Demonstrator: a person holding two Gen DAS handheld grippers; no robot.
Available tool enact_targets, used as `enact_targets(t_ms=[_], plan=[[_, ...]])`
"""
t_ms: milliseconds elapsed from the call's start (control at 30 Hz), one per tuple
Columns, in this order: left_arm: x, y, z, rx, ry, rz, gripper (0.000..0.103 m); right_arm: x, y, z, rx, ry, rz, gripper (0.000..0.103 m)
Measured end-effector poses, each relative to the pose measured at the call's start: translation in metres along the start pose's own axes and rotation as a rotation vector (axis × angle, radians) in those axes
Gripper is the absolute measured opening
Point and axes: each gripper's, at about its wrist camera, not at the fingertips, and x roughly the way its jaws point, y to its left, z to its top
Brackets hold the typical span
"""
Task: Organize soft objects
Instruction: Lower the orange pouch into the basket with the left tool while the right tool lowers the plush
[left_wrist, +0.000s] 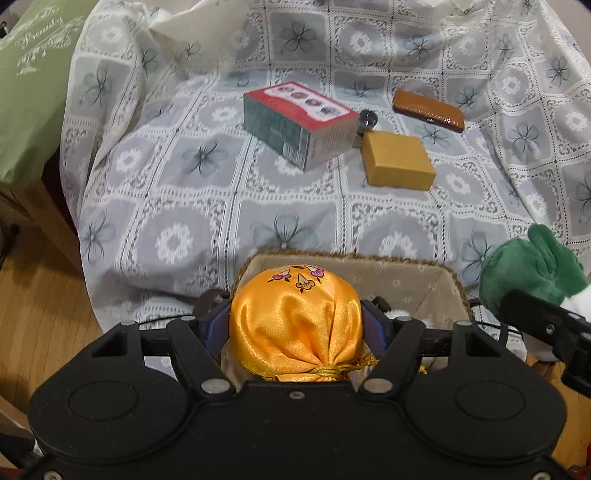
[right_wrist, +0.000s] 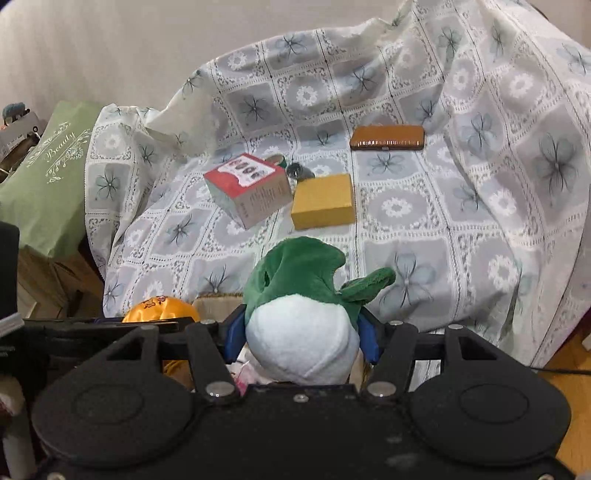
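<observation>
Here the left gripper (left_wrist: 295, 326) jaws squeeze the yellow pouch (left_wrist: 295, 325), and the right gripper (right_wrist: 301, 336) jaws squeeze the green plush toy (right_wrist: 299, 295), low in each frame.

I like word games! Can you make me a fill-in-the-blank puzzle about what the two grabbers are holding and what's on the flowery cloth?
1. The left gripper squeezes a satin pouch coloured ____.
2. The right gripper holds a plush toy that is white and ____.
3. Both soft things hang above a fabric-lined ____.
4. On the flowered cloth, the mustard box lies beside a bigger box with a ____ top.

Missing words: orange; green; basket; red
</observation>
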Motion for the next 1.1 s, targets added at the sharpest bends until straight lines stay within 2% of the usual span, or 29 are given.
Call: enact_targets(t_ms=[133, 333, 733, 1100], plan=[[0.005, -0.001, -0.008, 0.0, 0.007, 0.013, 0.069, 0.0, -0.003, -0.012, 0.028, 0.02, 0.007, 0.059], [0.001, 0.002, -0.019, -0.041, -0.025, 0.058, 0.086, 0.002, -0.003, -0.019, 0.028, 0.038, -0.002, 0.06], [-0.004, 0.008, -0.032, -0.061, -0.033, 0.14, 0.092, 0.008, 0.003, -0.027, -0.006, 0.058, -0.019, 0.062], [-0.006, 0.01, -0.036, -0.052, -0.031, 0.148, 0.092, 0.008, 0.005, -0.027, -0.023, 0.063, -0.018, 0.062]])
